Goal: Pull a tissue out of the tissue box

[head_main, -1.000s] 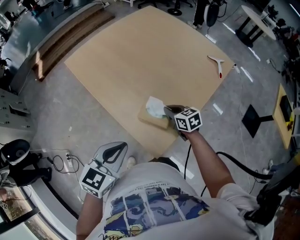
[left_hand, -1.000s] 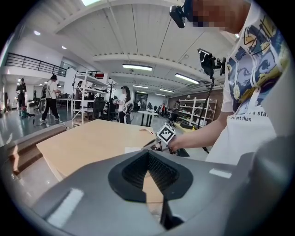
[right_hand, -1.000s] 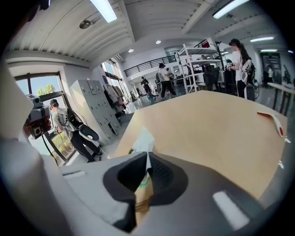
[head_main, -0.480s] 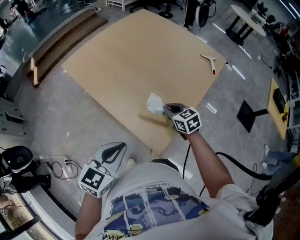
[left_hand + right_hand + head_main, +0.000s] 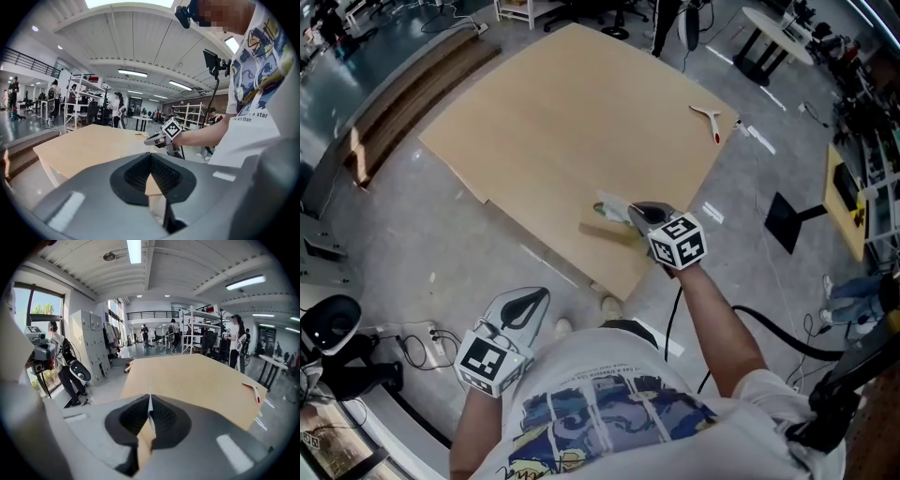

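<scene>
Head view, from the left edge: the left gripper [image 5: 539, 295] hangs low at the lower left, over the grey floor [image 5: 422, 234] and well clear of the tan surface [image 5: 572, 122]. Left gripper view shows its jaws [image 5: 150, 155] closed tip to tip with nothing between them. Nearer the middle of the head view, the tissue box [image 5: 605, 231] sits close to the near corner of the surface, its tan sides almost the colour of the board. A pale tissue [image 5: 609, 207] stands up out of its top. Just to the right of that, the right gripper [image 5: 631, 211] points up and to the left over the box, its marker cube [image 5: 677, 242] behind it and the person's bare forearm [image 5: 712, 319] running down toward the lower right. Right gripper view shows its jaws [image 5: 150, 401] pressed together on the tissue [image 5: 150, 408], which shows as a thin white edge pinched between the dark pads and poking just above their tips. Farther right, near the far right corner of the surface, lies a small white tool with a red tip [image 5: 709, 116], well apart from the box and both grippers.
</scene>
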A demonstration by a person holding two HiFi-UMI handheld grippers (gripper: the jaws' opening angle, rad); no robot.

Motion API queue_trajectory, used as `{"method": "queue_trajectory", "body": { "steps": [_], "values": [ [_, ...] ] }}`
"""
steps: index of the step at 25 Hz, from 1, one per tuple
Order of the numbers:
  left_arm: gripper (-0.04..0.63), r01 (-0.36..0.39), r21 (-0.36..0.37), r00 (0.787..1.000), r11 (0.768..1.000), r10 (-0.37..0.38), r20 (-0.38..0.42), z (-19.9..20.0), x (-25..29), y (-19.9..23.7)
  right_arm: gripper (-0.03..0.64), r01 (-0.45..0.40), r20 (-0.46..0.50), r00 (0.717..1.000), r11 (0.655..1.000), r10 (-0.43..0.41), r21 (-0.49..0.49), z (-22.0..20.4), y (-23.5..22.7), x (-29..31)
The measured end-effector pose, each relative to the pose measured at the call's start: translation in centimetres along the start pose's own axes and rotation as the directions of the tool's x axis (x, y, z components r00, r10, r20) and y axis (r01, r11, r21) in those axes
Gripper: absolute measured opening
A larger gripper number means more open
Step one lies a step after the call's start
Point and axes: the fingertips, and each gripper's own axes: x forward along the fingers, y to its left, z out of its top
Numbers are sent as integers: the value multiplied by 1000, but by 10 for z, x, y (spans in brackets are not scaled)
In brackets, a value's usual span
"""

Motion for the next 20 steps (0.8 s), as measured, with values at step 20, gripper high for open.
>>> {"method": "queue_trajectory", "body": {
  "steps": [20],
  "values": [
    [5,127,25,992,992,-127,6,-20,-27,-14,3,52,133,990,999,-50,-13,44,75,-71]
  ]
}}
